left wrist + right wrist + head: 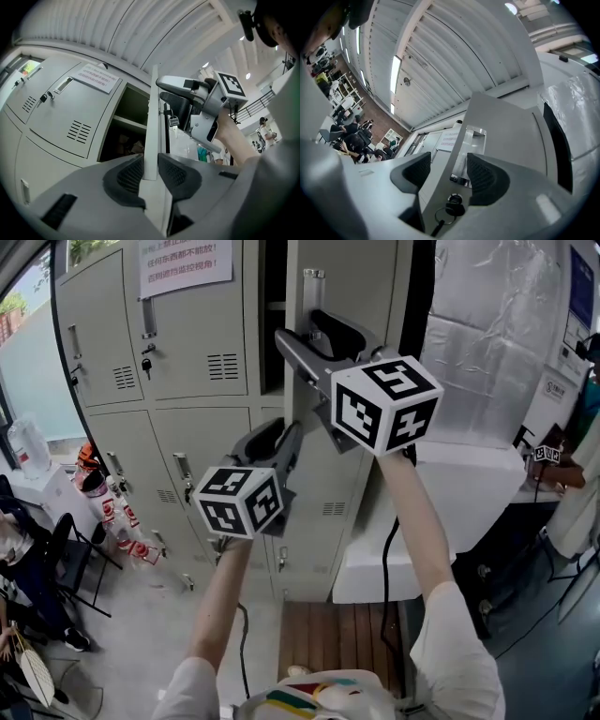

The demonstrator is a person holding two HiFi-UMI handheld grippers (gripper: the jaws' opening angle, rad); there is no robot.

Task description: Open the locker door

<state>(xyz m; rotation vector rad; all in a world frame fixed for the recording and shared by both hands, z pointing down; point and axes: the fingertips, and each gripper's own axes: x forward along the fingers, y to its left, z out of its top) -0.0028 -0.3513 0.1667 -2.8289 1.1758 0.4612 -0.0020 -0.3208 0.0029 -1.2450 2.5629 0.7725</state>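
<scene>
The grey locker door (361, 282) of an upper compartment stands swung out toward me, and the dark inside (274, 315) shows beside it. My left gripper (281, 439) reaches up to the door's free edge. In the left gripper view the thin door edge (151, 140) stands between the pads, and the left gripper (151, 171) is shut on it. My right gripper (302, 334) is higher, by the metal handle (314, 287). The right gripper (447, 168) is open, with the handle recess (469, 147) and the key in the lock (453, 201) showing between its jaws.
Closed lockers (192, 352) fill the wall to the left, with a paper notice (185, 263) on one. A white block (469, 498) and a foil-covered panel (497, 334) stand at the right. A wooden strip (342, 634) lies below. A seated person (19, 563) is at far left.
</scene>
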